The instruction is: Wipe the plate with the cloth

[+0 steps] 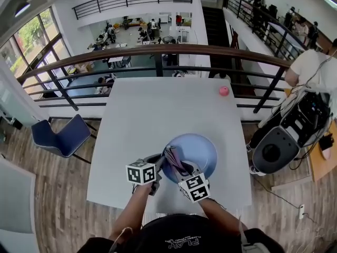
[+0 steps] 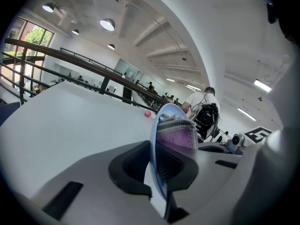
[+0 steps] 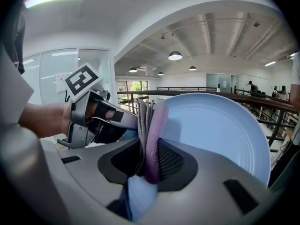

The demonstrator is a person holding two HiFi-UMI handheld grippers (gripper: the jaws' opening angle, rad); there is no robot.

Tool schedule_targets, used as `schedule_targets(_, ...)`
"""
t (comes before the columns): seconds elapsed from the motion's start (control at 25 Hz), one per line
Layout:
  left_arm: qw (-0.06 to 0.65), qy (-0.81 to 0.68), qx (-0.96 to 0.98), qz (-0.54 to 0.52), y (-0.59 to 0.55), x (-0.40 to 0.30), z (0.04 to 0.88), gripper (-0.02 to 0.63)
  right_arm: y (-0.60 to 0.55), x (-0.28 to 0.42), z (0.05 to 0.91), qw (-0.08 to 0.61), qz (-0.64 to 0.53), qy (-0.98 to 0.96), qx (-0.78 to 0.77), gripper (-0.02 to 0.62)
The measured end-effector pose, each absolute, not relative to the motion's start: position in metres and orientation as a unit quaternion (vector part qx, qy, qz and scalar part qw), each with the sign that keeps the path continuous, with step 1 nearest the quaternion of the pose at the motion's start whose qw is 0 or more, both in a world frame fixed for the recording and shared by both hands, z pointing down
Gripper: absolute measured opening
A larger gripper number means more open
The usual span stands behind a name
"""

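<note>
Above the near end of the bench (image 1: 147, 120), held up and tipped nearly on edge: pale blue plate (image 1: 197, 152), hollow face turned toward the right tool (image 3: 150, 165). Round, so no long axis to call. Left tool (image 2: 157, 172) almost closed, clamped on the plate's near rim. Right tool clamped on folded cloth (image 3: 150, 139), grey and purple, folds upright, laid against the plate's face. Smooth, glossy, plain blue all over.
</note>
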State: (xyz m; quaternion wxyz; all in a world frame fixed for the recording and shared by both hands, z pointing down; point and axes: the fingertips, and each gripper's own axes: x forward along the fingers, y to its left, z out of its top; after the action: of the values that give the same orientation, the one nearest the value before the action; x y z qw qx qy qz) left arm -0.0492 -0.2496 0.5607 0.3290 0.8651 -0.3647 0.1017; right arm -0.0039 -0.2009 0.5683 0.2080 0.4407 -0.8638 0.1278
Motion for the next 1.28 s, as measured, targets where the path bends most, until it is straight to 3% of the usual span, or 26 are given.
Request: schedule_targets(1.28,0.309,-0.354,0.878,0.095,-0.236,-0.033,0.541,0.047,-0.226,0.064,0.540,0.190,0.104,-0.827,0.519,0.112)
